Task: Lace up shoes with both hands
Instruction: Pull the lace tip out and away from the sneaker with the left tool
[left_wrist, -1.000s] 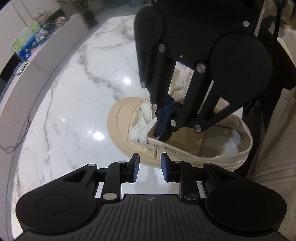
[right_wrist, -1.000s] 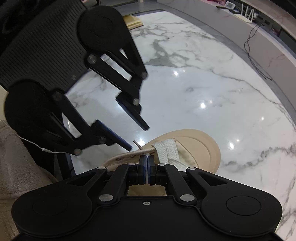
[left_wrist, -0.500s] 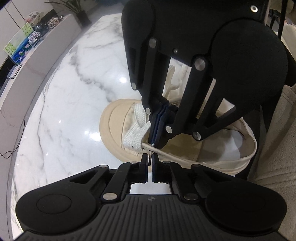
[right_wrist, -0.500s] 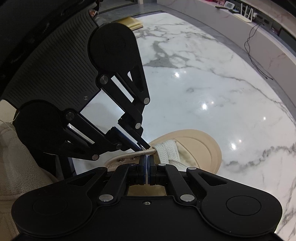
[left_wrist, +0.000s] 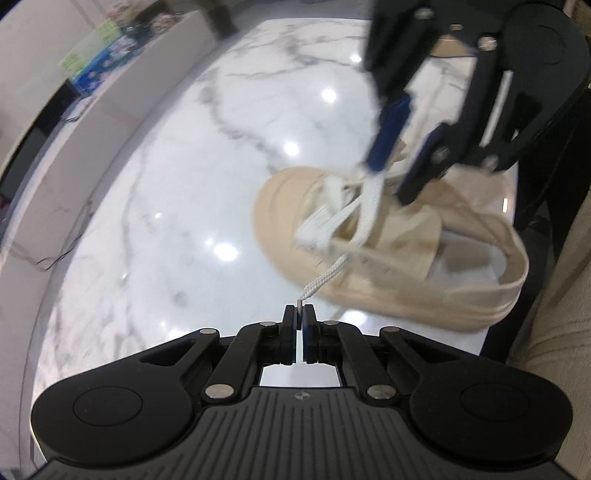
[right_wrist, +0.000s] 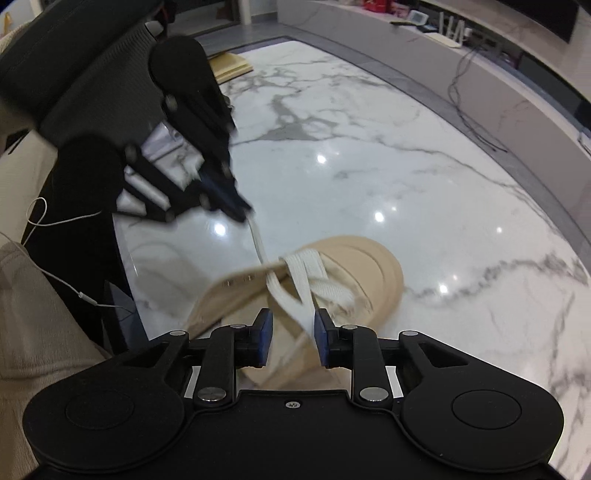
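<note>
Left wrist view, from the left: white marble table (left_wrist: 155, 206), glossy, light spots on it. Left gripper (left_wrist: 299, 318) low centre, jaws pinched together on the metal tip of the white lace (left_wrist: 325, 275); the lace runs taut up and right to an eyelet on the near side of the beige shoe (left_wrist: 402, 254). Shoe sits right of centre on the table, toe pointing left, blurred, seems tilted. Crossed lacing over the tongue near the toe. Right gripper (left_wrist: 400, 147) above the shoe at upper right, blue pads apart, jaws opening, a lace strand hanging between them; cannot tell whether the pads touch it.

Right wrist view, from the left: beige fabric at the edge, a thin white wire (right_wrist: 59, 221) across it. Left gripper (right_wrist: 242, 214) upper left, closed on the lace end (right_wrist: 258, 243), which stretches down to the shoe (right_wrist: 369, 269). Right gripper (right_wrist: 291, 332) bottom centre, fingers parted, opening; a flat lace strand passes loose between the pads.
</note>
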